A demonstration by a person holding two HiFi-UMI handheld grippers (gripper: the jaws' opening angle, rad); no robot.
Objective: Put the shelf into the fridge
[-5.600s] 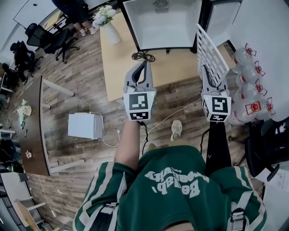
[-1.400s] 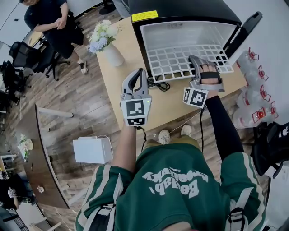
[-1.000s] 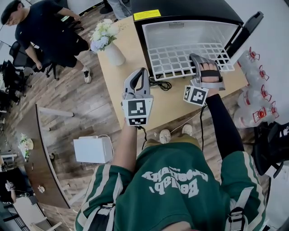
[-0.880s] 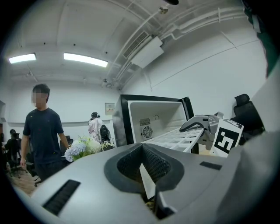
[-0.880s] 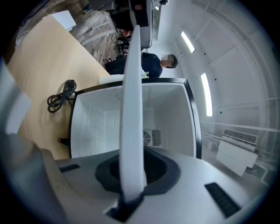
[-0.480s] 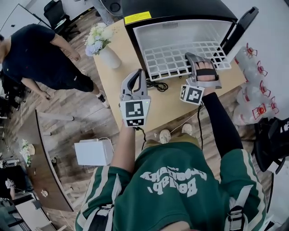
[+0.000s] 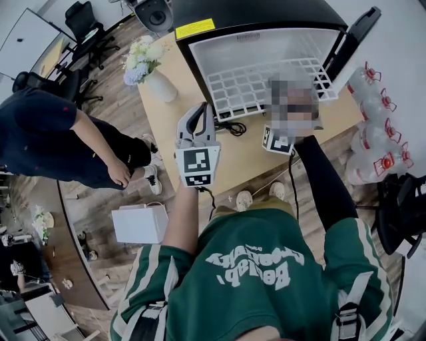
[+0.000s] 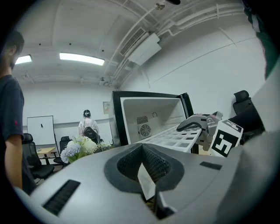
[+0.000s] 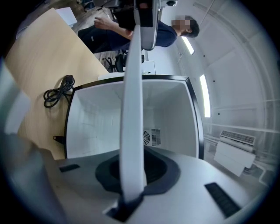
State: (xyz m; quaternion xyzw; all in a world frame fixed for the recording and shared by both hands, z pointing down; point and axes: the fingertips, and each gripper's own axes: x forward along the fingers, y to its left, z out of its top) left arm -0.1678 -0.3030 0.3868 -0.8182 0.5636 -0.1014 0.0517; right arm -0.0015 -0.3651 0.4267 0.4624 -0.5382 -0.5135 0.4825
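While the right hand-held gripper [image 9: 131, 192] is clamping its near edge, the shelf [image 7: 256, 83] is lying half inside the fridge [image 7: 259, 43] on the bench [image 7: 166, 120] | left hand-held gripper [image 7: 200, 113] is hovering closed left of it.

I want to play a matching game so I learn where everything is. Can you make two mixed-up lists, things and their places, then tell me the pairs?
Things:
1. shelf
2. vase of flowers
3. white box
4. black cable

Places:
A. on the floor
B. coiled on the table, in front of the fridge
C. gripped by the right tool, partly inside the open fridge
D. standing on the table beside the fridge

Pairs: 1-C, 2-D, 3-A, 4-B
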